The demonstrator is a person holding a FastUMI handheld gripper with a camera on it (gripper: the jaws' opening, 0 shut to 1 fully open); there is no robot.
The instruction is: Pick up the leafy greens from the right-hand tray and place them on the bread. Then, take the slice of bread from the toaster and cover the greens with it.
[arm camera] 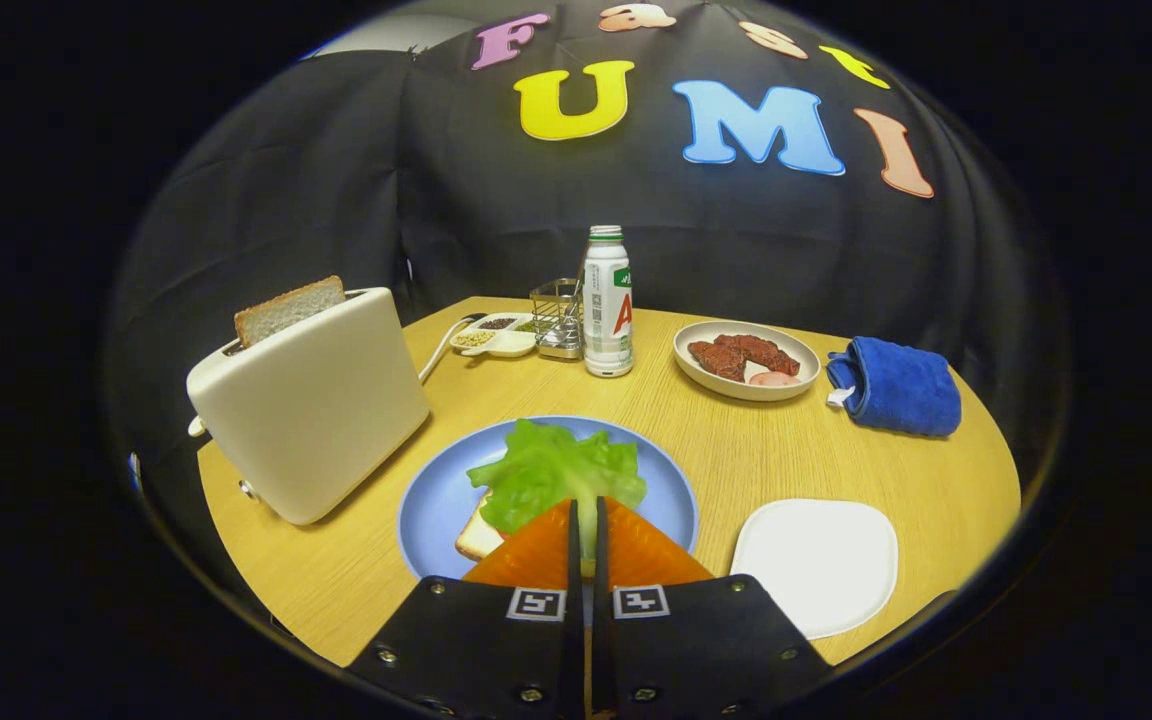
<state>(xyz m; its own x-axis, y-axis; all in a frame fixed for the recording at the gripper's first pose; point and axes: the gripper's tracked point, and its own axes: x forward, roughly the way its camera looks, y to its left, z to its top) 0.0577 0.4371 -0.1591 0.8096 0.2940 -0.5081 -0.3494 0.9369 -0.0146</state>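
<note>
We have the leafy greens [551, 472] lying on the blue plate [436, 500], draped over a slice of bread [477, 538] whose pale corner peeks out at the toaster side. Our claw [586, 512] sits right over the near edge of those greens, its two fingers [536, 555] drawn almost together with only a thin slit between them. A sliver of green shows in that slit, but we cannot tell whether the fingers actually press on the leaf or merely hover above it.

Taking the blue plate as our landmark: it lies on the round wooden table [736, 450], just ahead of the claw. To its left, close by, stands the cream toaster [311, 405], with a second slice of bread [288, 308] standing up out of its slot. To the plate's right, near it, we see the white tray [821, 560], square with rounded corners. Beyond the plate stands a white bottle [608, 305] with a green cap, upright. Just left of the bottle is a small wire basket [558, 318], and left of that a white divided dish [494, 338] holding seeds or spices, with the toaster's white cord running up toward it. Beyond the plate and to its right rests a beige bowl [746, 360] with dark red pieces of meat and a pink slice. Further right still, near the table's rim, lies a folded blue towel [896, 388].
</note>
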